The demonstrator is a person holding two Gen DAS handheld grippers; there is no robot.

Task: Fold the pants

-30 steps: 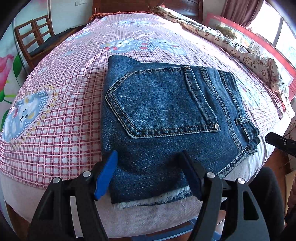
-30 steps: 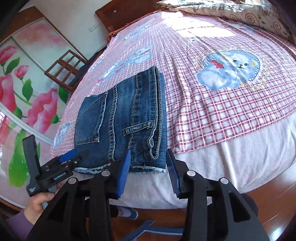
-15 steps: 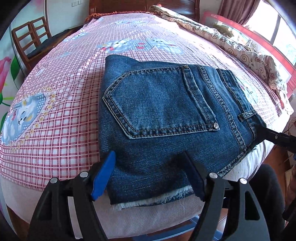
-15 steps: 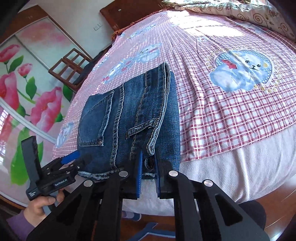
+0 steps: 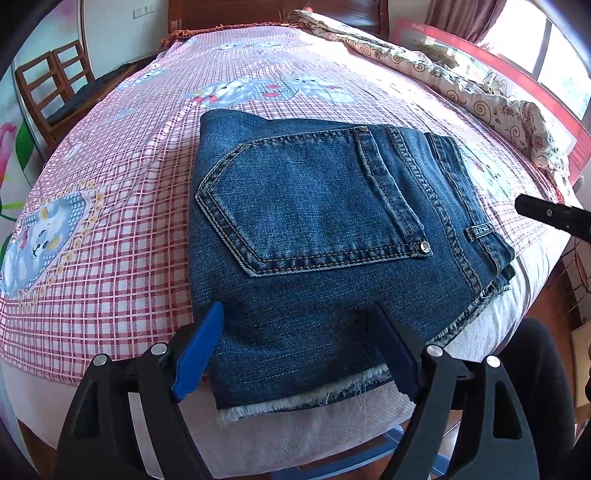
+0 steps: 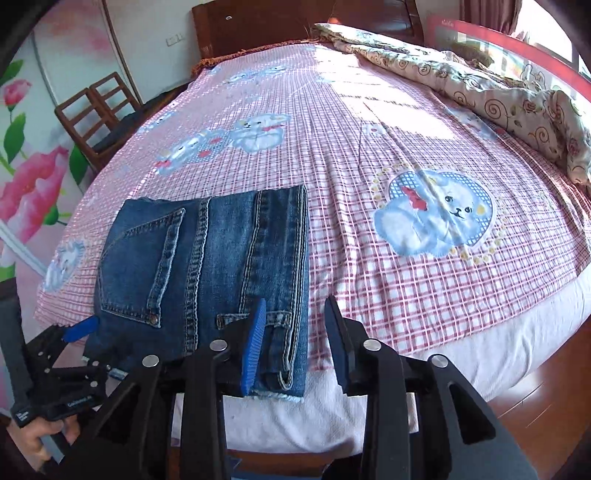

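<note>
The folded blue jeans (image 5: 325, 236) lie back pocket up near the front edge of the bed (image 5: 110, 258). My left gripper (image 5: 295, 350) hovers over their frayed near hem. Its jaws are opening wide, with denim below the gap and no pad pressing on it. In the right wrist view the jeans (image 6: 207, 266) sit left of centre. My right gripper (image 6: 295, 343) is over their near right corner, jaws opening, clear of the cloth. The left gripper's blue pad (image 6: 79, 328) shows at the jeans' left, held by a hand (image 6: 40, 439).
A pink checked sheet with bear prints (image 6: 436, 214) covers the bed. A floral quilt (image 6: 517, 107) is bunched along the far right side. A wooden chair (image 5: 55, 88) stands left of the bed, and a dark headboard (image 6: 258, 26) is behind.
The right gripper pinched the jeans' near right corner half a second ago, then let go and drew back and up. The left gripper's jaws spread a little wider. The jeans lie squarer.
</note>
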